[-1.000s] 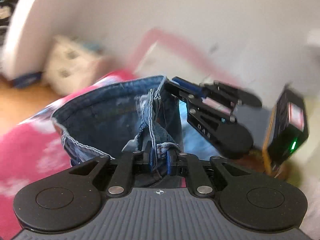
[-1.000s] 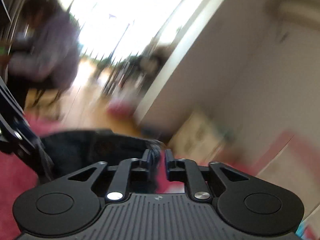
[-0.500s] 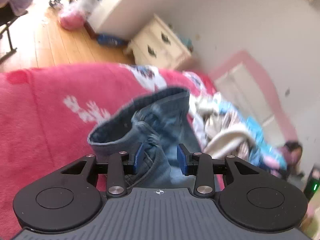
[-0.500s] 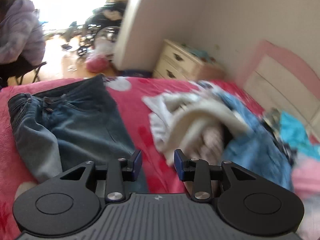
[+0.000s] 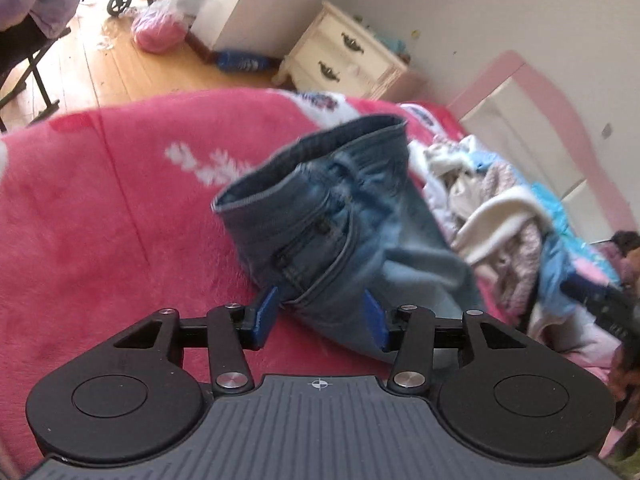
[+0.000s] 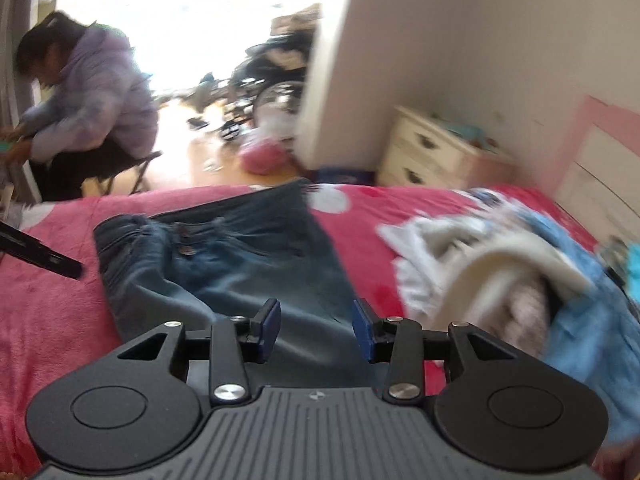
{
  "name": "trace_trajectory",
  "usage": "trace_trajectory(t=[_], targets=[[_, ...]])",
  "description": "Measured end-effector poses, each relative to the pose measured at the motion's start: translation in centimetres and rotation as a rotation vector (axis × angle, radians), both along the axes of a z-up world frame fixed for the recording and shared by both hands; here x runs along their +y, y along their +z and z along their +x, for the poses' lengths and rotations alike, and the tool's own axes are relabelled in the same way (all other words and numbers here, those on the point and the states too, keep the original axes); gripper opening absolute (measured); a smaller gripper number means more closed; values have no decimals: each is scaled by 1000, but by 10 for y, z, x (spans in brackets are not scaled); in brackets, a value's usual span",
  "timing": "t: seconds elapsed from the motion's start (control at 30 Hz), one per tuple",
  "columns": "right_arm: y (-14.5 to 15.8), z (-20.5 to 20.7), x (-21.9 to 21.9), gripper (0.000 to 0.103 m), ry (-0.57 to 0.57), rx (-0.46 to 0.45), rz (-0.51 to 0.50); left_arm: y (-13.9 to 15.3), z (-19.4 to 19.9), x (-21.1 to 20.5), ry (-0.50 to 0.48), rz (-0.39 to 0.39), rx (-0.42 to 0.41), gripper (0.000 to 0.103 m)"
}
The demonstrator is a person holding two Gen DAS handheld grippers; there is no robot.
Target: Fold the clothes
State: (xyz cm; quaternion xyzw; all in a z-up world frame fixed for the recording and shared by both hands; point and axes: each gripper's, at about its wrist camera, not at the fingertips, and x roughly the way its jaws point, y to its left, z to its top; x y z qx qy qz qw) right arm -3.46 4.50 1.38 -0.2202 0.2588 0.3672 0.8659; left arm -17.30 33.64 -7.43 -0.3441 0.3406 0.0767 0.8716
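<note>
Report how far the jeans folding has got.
Done: the jeans are down on the red blanket, doubled over but still rumpled. In hand: nothing; the left tool and right tool have just been opening, pads clear of the denim. Left: smoothing and folding the jeans, then the unfolded clothes pile beside them.

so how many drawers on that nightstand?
2, stacked on the cream nightstand beyond the bed: upper drawer, lower drawer. Nothing visible hints at more.
</note>
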Motion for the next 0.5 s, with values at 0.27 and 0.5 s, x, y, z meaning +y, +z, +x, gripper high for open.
trace_trajectory(t=[0.27,0.5], targets=[[-39,56,124,38,178,115,7,-50,14,12,93,-53,-28,47],[-90,100,213,38,253,151,-125,-50,21,16,51,83,-96,47]])
